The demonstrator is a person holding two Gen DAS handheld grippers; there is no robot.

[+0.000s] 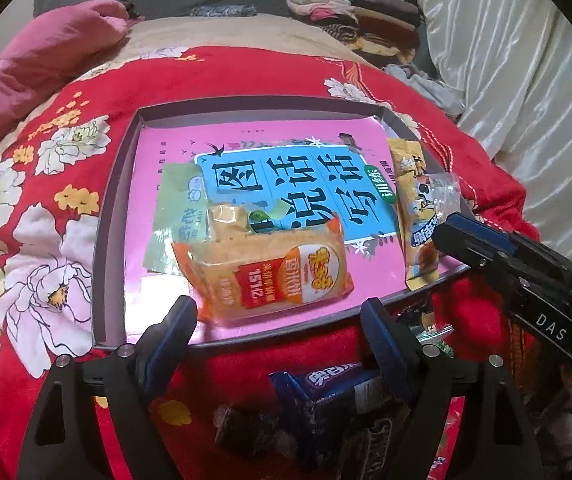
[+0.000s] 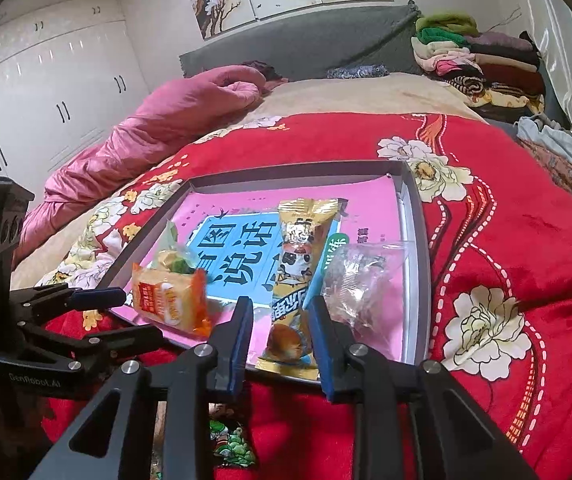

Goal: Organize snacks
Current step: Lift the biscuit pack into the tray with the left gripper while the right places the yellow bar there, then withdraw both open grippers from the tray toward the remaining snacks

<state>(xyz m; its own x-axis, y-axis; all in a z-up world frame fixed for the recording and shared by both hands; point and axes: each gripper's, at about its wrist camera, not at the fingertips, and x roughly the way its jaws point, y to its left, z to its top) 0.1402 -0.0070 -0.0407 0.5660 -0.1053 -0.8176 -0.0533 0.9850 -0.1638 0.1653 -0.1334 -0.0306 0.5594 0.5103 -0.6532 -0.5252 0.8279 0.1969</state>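
A grey shallow box [image 1: 99, 240] [image 2: 416, 240] lies on the red bed cover, lined with a pink and blue booklet. In it lie an orange cracker pack [image 1: 273, 276] [image 2: 169, 300], a green packet [image 1: 177, 216] [image 2: 173, 258], a long yellow snack pack [image 1: 414, 208] [image 2: 298, 268] and a clear wrapper [image 1: 444, 192] [image 2: 362, 280]. My left gripper [image 1: 277, 320] [image 2: 125, 312] is open, just in front of the orange pack. My right gripper [image 2: 279, 316] [image 1: 452, 236] is open around the near end of the yellow pack. A blue cookie pack [image 1: 326, 384] and dark candy bars [image 1: 245, 428] lie below my left gripper.
A pink quilt [image 2: 157, 128] lies at the far left of the bed. Folded clothes [image 2: 474, 60] are stacked at the far right beside a white curtain [image 1: 526, 60]. A small green-printed packet [image 2: 231, 440] lies on the cover under my right gripper.
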